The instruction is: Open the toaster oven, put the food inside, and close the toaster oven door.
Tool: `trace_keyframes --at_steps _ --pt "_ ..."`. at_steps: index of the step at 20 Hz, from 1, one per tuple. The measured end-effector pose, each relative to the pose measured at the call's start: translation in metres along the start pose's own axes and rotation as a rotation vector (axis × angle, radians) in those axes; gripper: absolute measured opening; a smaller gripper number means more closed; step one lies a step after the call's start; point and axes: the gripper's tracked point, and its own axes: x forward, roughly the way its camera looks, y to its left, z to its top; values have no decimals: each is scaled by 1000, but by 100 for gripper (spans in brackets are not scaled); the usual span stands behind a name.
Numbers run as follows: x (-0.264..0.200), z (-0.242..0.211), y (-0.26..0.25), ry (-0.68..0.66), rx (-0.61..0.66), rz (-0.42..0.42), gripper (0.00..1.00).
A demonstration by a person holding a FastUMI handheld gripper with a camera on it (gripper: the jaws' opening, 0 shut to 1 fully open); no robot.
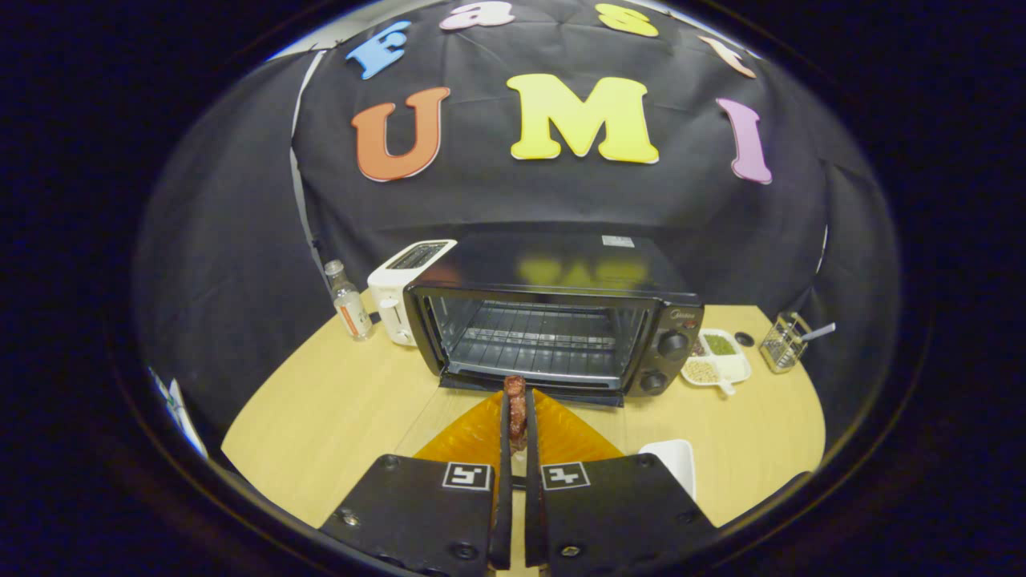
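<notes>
While the gripper (516, 417) pinches food (515, 399), its fingers hide the food's lower part.

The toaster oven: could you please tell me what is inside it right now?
Inside the toaster oven, a bare wire rack shows; its door is open. The food is outside, gripped in the gripper jaws. The cavity's far corners are too dark to see.
</notes>
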Motion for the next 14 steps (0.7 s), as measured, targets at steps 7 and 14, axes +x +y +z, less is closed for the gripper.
trace_keyframes --at_steps 7,14 --pt "48 33 -23 -169 384 84 10" --pt "105 38 -29 -235 651 245 10"
